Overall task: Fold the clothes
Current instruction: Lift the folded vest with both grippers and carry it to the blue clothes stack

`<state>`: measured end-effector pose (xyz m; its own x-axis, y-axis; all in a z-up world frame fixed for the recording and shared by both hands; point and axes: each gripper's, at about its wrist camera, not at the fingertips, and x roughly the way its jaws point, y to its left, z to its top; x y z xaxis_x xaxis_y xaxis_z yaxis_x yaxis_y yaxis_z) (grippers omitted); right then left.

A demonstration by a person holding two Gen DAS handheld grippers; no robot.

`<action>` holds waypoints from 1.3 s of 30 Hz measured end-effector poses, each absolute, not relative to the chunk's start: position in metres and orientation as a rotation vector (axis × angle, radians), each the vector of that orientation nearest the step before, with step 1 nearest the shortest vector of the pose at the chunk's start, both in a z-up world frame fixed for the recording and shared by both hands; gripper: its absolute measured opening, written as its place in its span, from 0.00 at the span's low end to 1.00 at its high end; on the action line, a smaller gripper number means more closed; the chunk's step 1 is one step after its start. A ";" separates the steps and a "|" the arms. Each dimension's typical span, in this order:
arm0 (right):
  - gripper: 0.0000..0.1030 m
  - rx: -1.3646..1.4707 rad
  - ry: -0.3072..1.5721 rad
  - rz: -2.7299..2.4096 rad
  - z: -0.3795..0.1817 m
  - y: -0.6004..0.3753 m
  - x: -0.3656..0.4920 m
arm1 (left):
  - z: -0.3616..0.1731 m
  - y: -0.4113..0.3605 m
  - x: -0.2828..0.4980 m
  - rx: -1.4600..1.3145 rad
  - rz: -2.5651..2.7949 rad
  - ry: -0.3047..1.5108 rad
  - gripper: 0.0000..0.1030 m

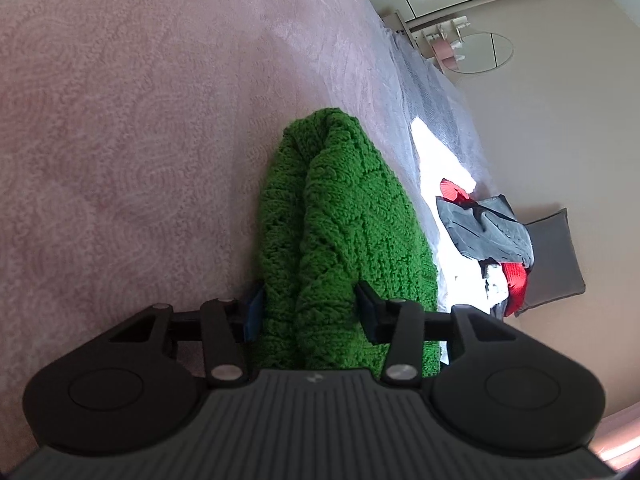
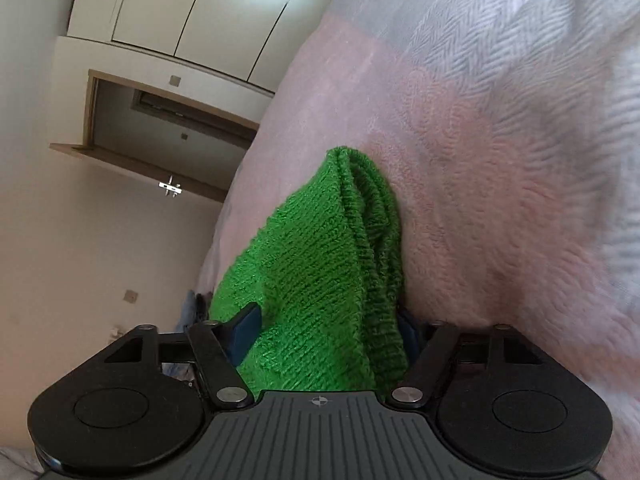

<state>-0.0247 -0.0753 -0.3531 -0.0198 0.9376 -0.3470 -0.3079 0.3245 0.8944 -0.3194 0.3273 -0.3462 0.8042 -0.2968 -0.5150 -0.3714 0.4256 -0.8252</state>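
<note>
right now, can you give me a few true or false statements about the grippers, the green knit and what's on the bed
1. Both grippers have the green knit garment between their fingers. True: the left gripper and the right gripper each pinch a bunch of it.
2. The garment is blue denim. False: it is bright green knitwear.
3. The surface under it is a pink textured blanket. True.
4. A pile of grey and red clothes shows in the left wrist view. True, past the green knit to its right.
5. The right gripper is empty and wide open. False: green knit fills the gap between its jaws.
</note>
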 end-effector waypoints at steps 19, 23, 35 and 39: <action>0.30 0.670 1.305 1.059 -0.314 -0.066 -0.017 | -0.309 0.317 -0.315 -1.054 0.041 0.640 0.24; 0.29 0.604 1.355 1.077 -0.270 -0.045 -0.014 | -0.270 0.321 -0.331 -1.090 0.089 0.621 0.24; 0.30 0.422 1.520 1.402 -0.214 0.153 -0.057 | -0.183 0.399 -0.494 -1.162 0.458 0.426 0.24; 0.30 0.359 1.546 1.514 -0.213 0.251 -0.095 | -0.174 0.452 -0.557 -1.165 0.569 0.354 0.24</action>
<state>-0.0949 0.2514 -0.2125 -0.5406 0.7435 -0.3937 -0.3782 0.2033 0.9031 -0.5575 0.4521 -0.1744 0.8072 0.2354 -0.5413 -0.5896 0.2791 -0.7579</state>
